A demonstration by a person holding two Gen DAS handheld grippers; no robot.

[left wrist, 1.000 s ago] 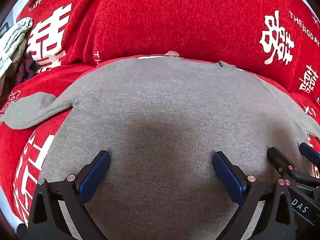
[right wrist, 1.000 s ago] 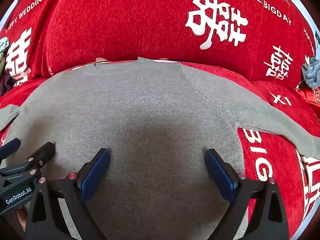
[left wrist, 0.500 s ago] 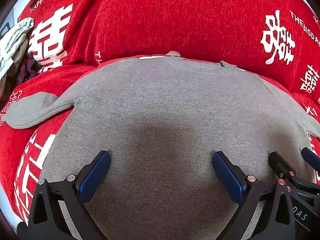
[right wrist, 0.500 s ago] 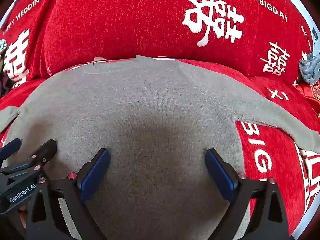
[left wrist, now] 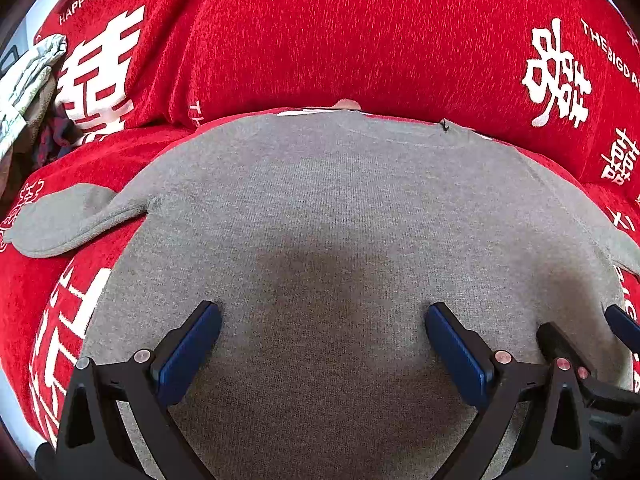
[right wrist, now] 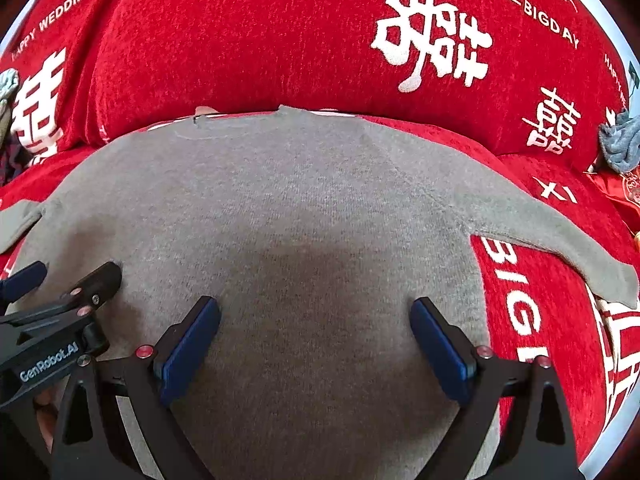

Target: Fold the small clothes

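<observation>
A small grey knit sweater (left wrist: 340, 208) lies flat on a red printed cover, neckline at the far side, and fills most of the right wrist view too (right wrist: 280, 208). Its left sleeve (left wrist: 68, 220) sticks out to the left; its right sleeve (right wrist: 560, 240) runs out to the right. My left gripper (left wrist: 322, 320) hovers open over the lower left of the sweater's body. My right gripper (right wrist: 316, 314) hovers open over the lower right part. Nothing is between either pair of blue pads. Each gripper shows at the edge of the other's view, right gripper (left wrist: 592, 344) and left gripper (right wrist: 64, 284).
The red cover (left wrist: 360, 32) with white characters rises into a cushion behind the sweater. A pile of pale and dark clothes (left wrist: 28, 80) lies at the far left. A grey cloth (right wrist: 620, 140) and a red packet sit at the far right edge.
Both grippers stay open and side by side over the sweater. The views have shifted only slightly; the sweater lies as before.
</observation>
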